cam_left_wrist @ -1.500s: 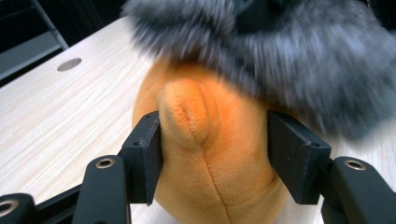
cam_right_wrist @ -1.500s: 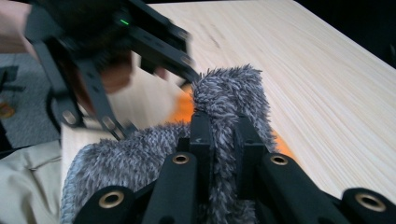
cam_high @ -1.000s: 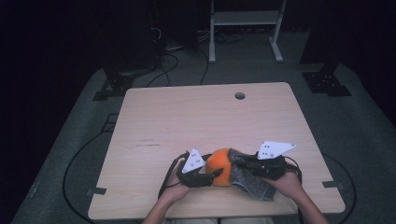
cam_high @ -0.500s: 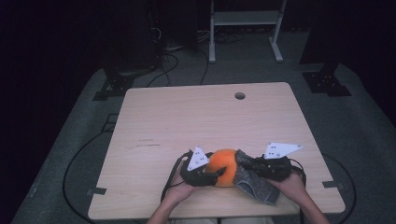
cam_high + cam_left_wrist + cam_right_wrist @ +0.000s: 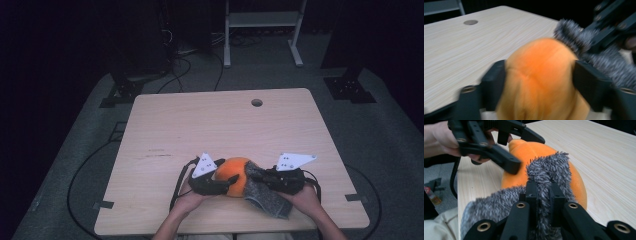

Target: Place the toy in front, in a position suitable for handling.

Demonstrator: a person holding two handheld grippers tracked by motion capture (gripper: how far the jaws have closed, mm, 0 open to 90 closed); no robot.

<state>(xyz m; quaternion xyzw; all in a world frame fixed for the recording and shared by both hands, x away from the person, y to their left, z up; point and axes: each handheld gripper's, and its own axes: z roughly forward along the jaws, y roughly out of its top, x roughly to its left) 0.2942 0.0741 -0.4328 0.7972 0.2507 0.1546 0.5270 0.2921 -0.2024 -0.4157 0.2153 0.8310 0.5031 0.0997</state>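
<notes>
Near the front edge of the table (image 5: 165, 130), between the 2 hands, sits a round orange plush (image 5: 235, 175), soft and smooth, with a faint seam across its top. A fuzzy grey sock (image 5: 267, 197) lies draped against its right side and trails toward the person. The left gripper (image 5: 220, 184) has its 2 jaws either side of the plush (image 5: 539, 82), close against its flanks; they have just been opening, and whether they press it I cannot tell. The right gripper (image 5: 260, 179) is pinched tight on a fold of the sock (image 5: 549, 170), which stands up shaggy between its jaws. That fold rests against the plush (image 5: 529, 150).
</notes>
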